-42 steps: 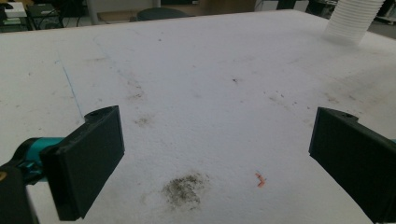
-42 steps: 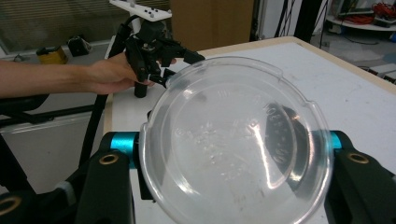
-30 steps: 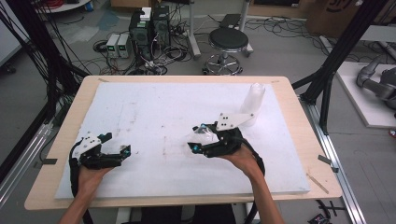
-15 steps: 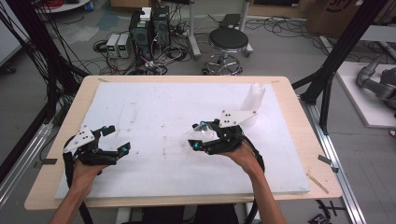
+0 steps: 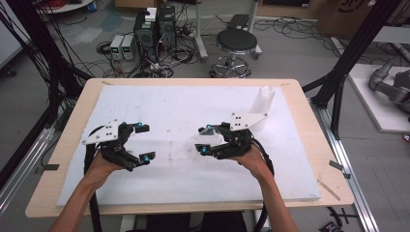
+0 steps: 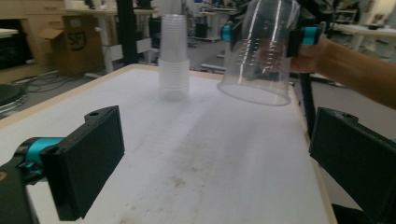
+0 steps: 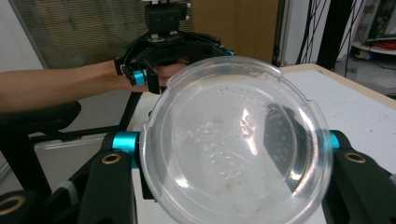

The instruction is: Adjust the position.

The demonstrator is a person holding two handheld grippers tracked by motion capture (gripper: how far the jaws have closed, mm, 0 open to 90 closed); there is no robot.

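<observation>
White board [image 5: 159,104] covers the table, with one stack of cups [image 5: 261,107] standing at about two o'clock. One clear cup [image 6: 259,51], light, thin-walled, slick and easily crushed, hangs mouth-down above the board's middle, best pinched gently across its side wall. Right gripper [image 5: 208,140] is clamped on it; left gripper [image 5: 144,143], at eight o'clock, gapes empty.
</observation>
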